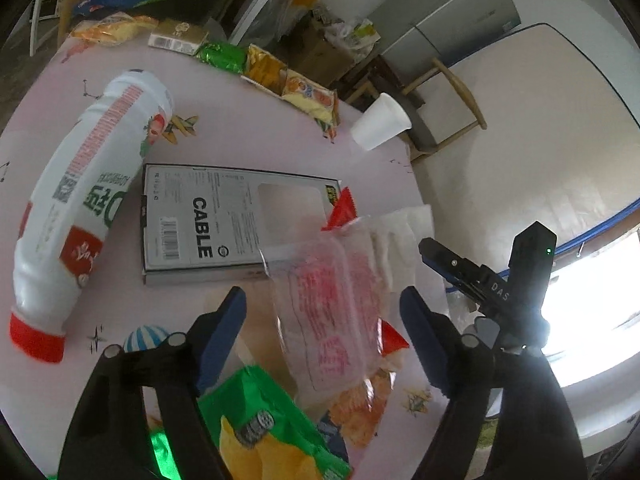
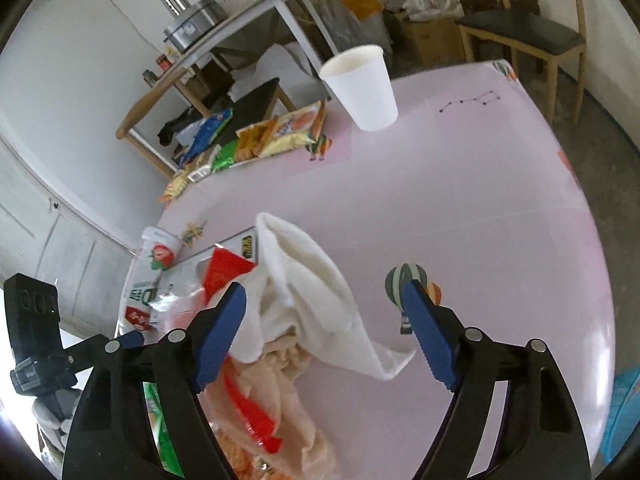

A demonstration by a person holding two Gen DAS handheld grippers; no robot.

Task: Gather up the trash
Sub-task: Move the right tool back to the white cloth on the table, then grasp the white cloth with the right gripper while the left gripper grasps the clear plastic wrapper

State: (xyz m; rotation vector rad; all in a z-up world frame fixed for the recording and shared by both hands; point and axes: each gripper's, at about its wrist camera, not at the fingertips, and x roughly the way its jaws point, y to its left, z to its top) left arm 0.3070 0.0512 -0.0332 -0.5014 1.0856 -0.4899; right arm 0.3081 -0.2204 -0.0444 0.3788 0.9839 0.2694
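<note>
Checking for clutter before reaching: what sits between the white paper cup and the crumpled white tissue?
Nothing: in the right wrist view, only bare pink tablecloth separates the paper cup from the tissue.

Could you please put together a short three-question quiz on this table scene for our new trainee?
1. True or false: the white paper cup lies on its side.
2. What word is printed large on the flat box?
3. What lies between the fingers of the right tongs? A) white tissue B) the cup C) the white bottle

Key:
1. False: it stands upright, mouth up, near the table edge.
2. CABLE.
3. A. The tissue lies crumpled between the open fingers, not yet pinched. The left tongs are likewise open, over a clear plastic wrapper.
</note>
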